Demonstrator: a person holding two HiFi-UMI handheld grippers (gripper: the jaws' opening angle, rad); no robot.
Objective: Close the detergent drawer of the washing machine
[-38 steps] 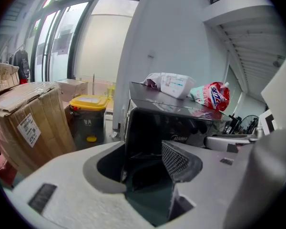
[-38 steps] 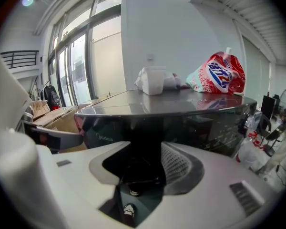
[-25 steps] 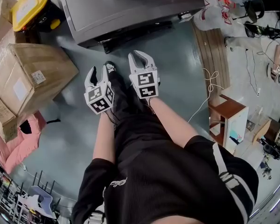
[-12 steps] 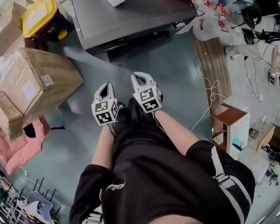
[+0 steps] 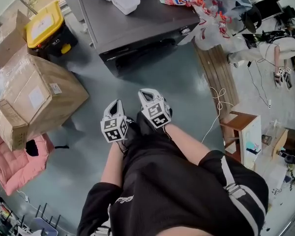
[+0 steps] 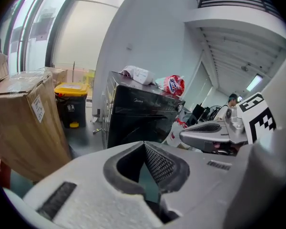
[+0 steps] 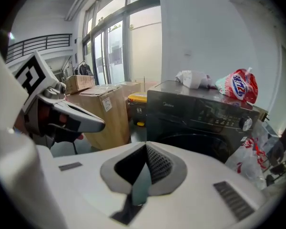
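Bright daylight pours through tall windows (image 7: 119, 46); the dark washing machine (image 7: 200, 118) gleams with reflections. Fisheye bends edges, corners go black, the near foreground looks soft.

one left claw (image 5: 119, 103), one right claw (image 5: 146, 93); ahead one washing machine (image 5: 137, 24); leftward one yellow-lidded bin (image 5: 44, 21), one pink cushion (image 5: 14, 165)

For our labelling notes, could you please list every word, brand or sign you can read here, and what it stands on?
"Midea": small brand mark on the washing machine front.
Red bag on the machine's top: blue lettering, too blurred to read.
Cardboard box: labels too small to read.
Yellow-lidded bin: stickers too small to read.
Black shorts: white script, unreadable.
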